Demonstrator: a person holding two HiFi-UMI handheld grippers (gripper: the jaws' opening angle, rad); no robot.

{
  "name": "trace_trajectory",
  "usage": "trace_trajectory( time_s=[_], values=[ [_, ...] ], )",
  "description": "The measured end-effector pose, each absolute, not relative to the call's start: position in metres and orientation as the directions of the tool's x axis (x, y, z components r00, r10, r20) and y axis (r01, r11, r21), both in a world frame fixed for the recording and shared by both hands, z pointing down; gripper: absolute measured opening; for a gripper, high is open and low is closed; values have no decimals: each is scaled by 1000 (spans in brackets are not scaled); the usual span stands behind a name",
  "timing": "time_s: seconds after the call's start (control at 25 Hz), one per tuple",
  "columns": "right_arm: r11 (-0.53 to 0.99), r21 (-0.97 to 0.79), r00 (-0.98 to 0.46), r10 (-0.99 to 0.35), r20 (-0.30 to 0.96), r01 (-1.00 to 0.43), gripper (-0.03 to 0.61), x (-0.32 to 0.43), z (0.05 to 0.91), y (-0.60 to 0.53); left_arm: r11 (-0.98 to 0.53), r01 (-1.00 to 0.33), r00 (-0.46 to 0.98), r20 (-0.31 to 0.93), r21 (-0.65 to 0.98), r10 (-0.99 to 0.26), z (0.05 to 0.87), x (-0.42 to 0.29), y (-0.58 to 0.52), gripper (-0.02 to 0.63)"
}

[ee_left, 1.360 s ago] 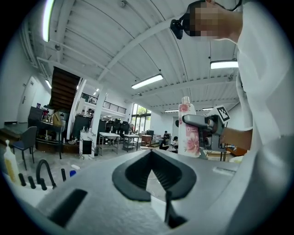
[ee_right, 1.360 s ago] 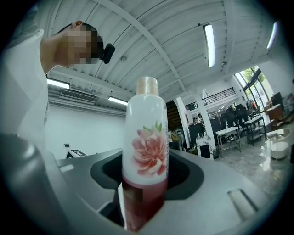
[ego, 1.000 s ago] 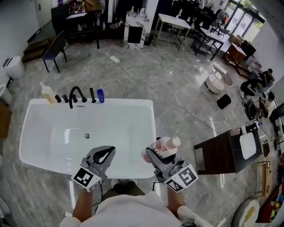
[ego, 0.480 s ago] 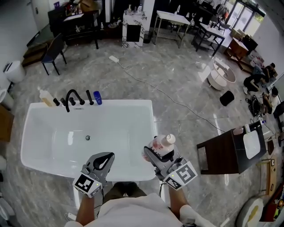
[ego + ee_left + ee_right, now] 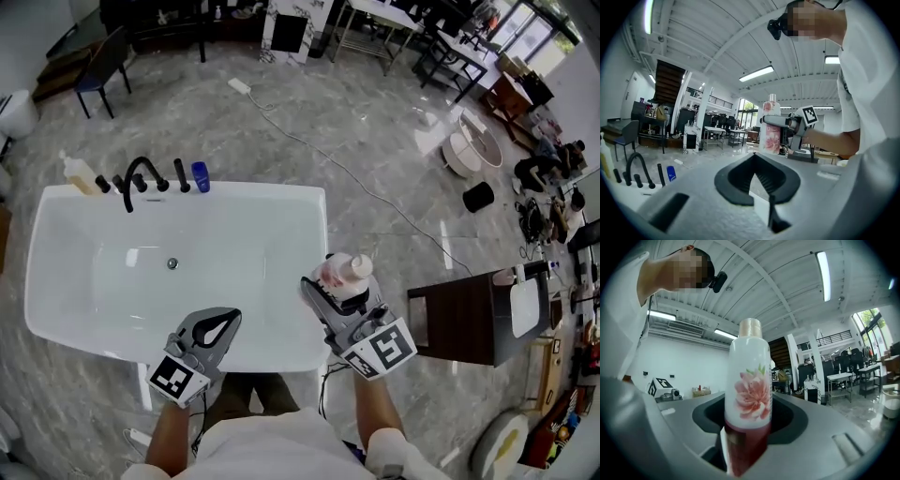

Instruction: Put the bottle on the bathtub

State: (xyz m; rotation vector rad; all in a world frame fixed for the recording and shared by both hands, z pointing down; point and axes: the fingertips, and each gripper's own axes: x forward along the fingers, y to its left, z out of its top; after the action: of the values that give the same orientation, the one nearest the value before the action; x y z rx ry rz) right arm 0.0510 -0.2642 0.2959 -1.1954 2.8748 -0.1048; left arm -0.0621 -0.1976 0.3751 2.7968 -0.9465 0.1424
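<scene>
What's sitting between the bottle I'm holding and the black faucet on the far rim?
Nothing. In the head view, only bare white basin of the bathtub lies between the bottle in the right tongs and the faucet.

White bottle (image 5: 749, 380), pink flower, pale cap, upright, held just R of white bathtub (image 5: 246, 194) rim.

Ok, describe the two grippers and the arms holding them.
Both the left gripper and right gripper are grey shells with black-lined tongs, each carrying a white cube printed with black square markers. Thin dark cables trail off them. The person wears a white short-sleeved shirt.
</scene>
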Motion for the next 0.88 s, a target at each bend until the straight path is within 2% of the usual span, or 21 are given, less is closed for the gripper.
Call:
trace_trajectory(
  time_s=[0.28, 0.6, 0.88],
  values=[
    [692, -95, -695, -719, 11, -716, 232, 23, 368, -336, -778, -592, 805, 120, 209, -581, 429, -67, -255, 3],
    [673, -161, -688, -722, 69, -722, 232, 12, 516, -398, -734, -600, 799, 186, 318, -572, 571, -58, -287, 3],
    [689, -133, -701, -701, 128, -713, 232, 2, 637, -445, -681, -623, 782, 265, 386, -565, 678, -55, -288, 3]
  ],
)
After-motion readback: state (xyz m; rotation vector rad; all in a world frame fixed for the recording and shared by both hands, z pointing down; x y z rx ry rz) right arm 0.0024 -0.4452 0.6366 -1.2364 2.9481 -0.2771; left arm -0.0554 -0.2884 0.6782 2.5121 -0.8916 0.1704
